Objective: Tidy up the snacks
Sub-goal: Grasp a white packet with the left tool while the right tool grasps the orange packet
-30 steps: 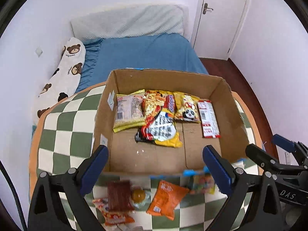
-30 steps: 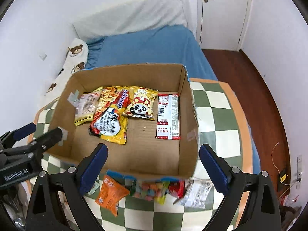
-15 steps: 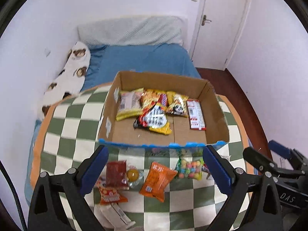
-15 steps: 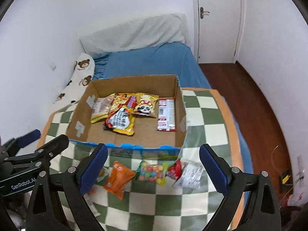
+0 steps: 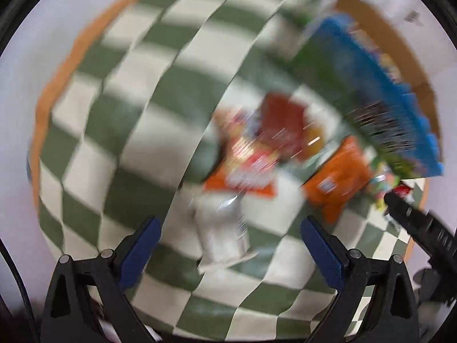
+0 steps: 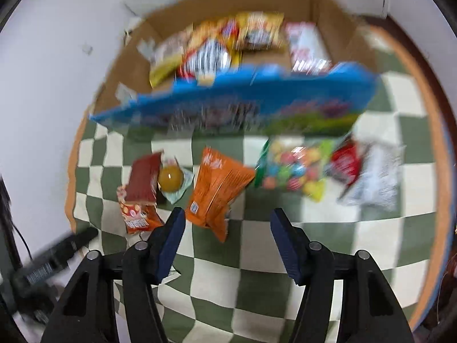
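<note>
My left gripper is open and points straight down over a white packet on the checked tablecloth; the view is badly blurred. Beyond it lie an orange-red packet, a red-brown packet and an orange packet. My right gripper hangs low over the cloth and its jaws are closing. The lower corner of the orange packet lies between them, and the pads do not touch it. The cardboard box with a blue printed front holds several snack packets.
In front of the box lie a red-brown packet, a yellow jelly cup, a bag of coloured candies and a red and white packet. The left gripper's black finger shows at the lower left. The table's orange edge curves round on the right.
Both grippers have dropped from above the box towards the loose snacks in front of it. The left one swung left and tipped down. The right jaws have narrowed.
</note>
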Action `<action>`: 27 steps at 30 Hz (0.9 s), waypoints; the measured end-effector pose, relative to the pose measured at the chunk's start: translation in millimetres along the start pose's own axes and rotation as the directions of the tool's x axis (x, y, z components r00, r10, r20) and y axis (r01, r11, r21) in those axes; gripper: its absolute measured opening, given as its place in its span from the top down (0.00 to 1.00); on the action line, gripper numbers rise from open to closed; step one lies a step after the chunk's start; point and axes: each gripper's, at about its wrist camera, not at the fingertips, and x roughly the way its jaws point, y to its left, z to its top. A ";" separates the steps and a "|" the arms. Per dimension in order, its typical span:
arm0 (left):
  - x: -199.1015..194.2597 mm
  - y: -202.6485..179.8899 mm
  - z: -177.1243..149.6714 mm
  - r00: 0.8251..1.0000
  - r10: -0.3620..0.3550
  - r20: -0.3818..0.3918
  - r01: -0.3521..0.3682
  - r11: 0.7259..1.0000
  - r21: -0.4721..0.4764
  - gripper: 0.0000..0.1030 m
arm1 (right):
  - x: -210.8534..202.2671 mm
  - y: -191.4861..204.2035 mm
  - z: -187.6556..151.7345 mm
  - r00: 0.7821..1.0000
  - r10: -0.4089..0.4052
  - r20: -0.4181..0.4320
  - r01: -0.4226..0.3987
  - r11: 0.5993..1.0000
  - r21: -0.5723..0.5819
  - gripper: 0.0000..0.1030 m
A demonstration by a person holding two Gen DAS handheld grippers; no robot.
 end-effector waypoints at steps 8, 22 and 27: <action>70.2 15.3 -10.3 0.988 -0.046 -0.145 0.035 0.996 -0.077 0.16 | 86.0 24.0 15.1 0.991 -0.061 -0.119 0.062 0.998 0.007 0.32; 90.3 -50.7 -45.9 0.991 0.050 -0.124 -0.024 0.978 0.206 0.50 | 112.4 21.8 -11.9 0.970 -0.164 -0.180 0.130 0.974 -0.183 0.54; 98.8 -85.2 -63.7 0.987 0.047 -0.152 0.001 0.953 0.302 0.50 | 101.9 -18.2 -62.2 0.944 -0.196 -0.267 0.127 0.959 -0.255 0.54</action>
